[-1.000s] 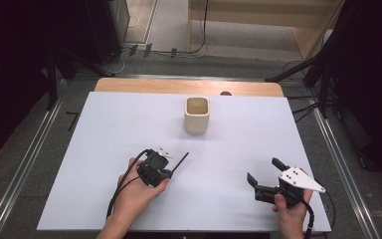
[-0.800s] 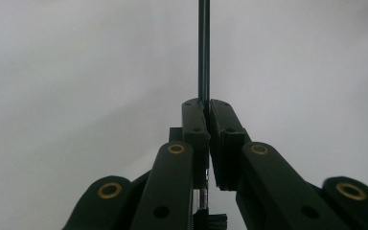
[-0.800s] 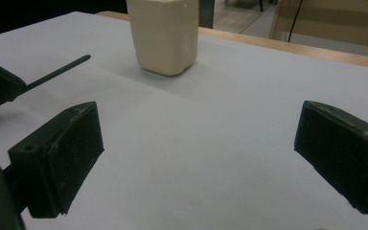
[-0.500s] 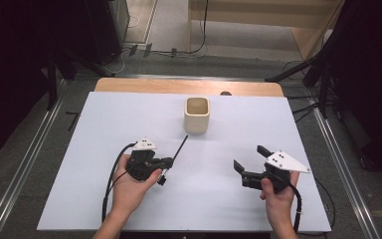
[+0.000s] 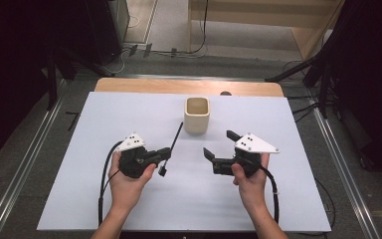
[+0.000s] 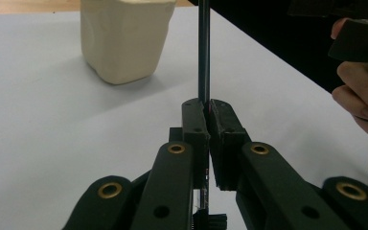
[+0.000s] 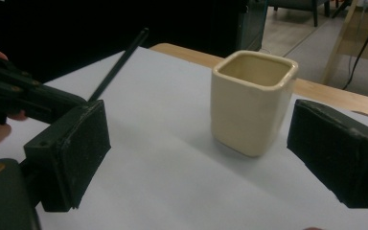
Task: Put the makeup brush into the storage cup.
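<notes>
A cream square cup (image 5: 197, 114) stands upright at the middle back of the white board. My left gripper (image 5: 166, 153) is shut on a thin dark rod (image 5: 174, 142) that points toward the cup. In the left gripper view the jaws (image 6: 206, 103) pinch the rod (image 6: 203, 48), with the cup (image 6: 124, 38) ahead on the left. My right gripper (image 5: 219, 143) is open just right of the rod, below the cup. Its jaws have just been closing a little. In the right gripper view (image 7: 201, 143) nothing lies between them, and the cup (image 7: 251, 103) stands farther off.
The white board (image 5: 104, 199) lies on a wooden table (image 5: 144, 85) whose far edge shows behind the cup. Metal rails (image 5: 35, 149) run along both sides. Cables trail from both grippers toward the near edge.
My right gripper has moved left and away from the near right corner, toward the cup. My left gripper has shifted slightly away from the near edge, still holding the rod.
</notes>
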Demonstrator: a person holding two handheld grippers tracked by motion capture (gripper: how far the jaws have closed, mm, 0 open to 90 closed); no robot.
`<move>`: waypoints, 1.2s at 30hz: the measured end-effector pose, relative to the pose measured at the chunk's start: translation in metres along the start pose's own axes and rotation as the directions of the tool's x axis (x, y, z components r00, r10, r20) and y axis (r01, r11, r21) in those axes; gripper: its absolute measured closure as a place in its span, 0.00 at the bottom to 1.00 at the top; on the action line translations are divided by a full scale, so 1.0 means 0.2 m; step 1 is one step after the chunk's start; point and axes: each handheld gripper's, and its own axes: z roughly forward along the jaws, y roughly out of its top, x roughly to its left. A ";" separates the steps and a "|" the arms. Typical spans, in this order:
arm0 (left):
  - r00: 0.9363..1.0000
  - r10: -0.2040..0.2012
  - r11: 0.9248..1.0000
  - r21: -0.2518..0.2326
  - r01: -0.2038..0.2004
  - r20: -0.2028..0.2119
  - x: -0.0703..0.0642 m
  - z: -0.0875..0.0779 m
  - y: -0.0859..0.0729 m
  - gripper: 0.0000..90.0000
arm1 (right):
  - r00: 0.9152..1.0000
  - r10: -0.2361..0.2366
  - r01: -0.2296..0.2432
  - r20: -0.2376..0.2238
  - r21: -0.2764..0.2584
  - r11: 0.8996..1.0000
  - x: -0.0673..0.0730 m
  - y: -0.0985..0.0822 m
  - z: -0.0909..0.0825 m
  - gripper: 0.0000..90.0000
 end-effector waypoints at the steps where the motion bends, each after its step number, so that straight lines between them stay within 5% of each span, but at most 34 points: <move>1: 1.000 0.001 1.000 0.003 -0.001 0.001 0.00 0.01 0.00 0.97 | 1.000 0.002 -0.002 -0.002 -0.010 1.000 0.01 0.00 0.01 0.11; 3: 1.000 0.002 1.000 -0.007 -0.002 0.008 0.00 0.01 -0.01 0.97 | 1.000 -0.001 0.001 0.011 -0.044 0.999 0.04 0.01 0.02 0.16; 7: 1.000 0.016 0.999 -0.030 -0.016 0.009 -0.02 0.02 -0.04 0.97 | 0.997 0.056 -0.059 -0.048 -0.071 0.996 0.06 0.01 0.03 0.22; 13: 0.999 0.046 0.996 -0.078 -0.045 0.008 -0.07 0.03 -0.06 0.97 | 0.990 0.138 -0.140 -0.036 -0.077 0.987 0.11 -0.02 0.04 0.23; 15: 0.999 0.040 0.996 -0.084 -0.038 0.020 -0.08 0.03 -0.07 0.97 | 0.988 0.155 -0.157 -0.027 -0.103 0.982 0.12 -0.04 0.03 0.30; 18: 0.999 0.040 0.996 -0.087 -0.038 0.031 -0.09 0.04 -0.07 0.97 | 0.975 0.203 -0.213 -0.093 -0.115 0.970 0.14 -0.06 0.05 0.36; 24: 0.997 0.065 0.989 -0.136 -0.059 0.044 -0.12 0.05 -0.10 0.97 | 0.965 0.237 -0.250 -0.116 -0.118 0.961 0.18 -0.08 0.08 0.43; 27: 0.996 0.078 0.986 -0.150 -0.071 0.043 -0.14 0.05 -0.11 0.97 | 0.944 0.289 -0.308 -0.159 -0.109 0.945 0.18 -0.10 0.09 0.44; 31: 0.995 0.088 0.985 -0.157 -0.078 0.053 -0.16 0.06 -0.12 0.97 | 0.929 0.320 -0.342 -0.188 -0.099 0.934 0.19 -0.11 0.10 0.47; 36: 0.993 0.096 0.984 -0.155 -0.085 0.065 -0.18 0.08 -0.13 0.97 | 0.918 0.361 -0.380 -0.165 -0.104 0.919 0.22 -0.10 0.11 0.55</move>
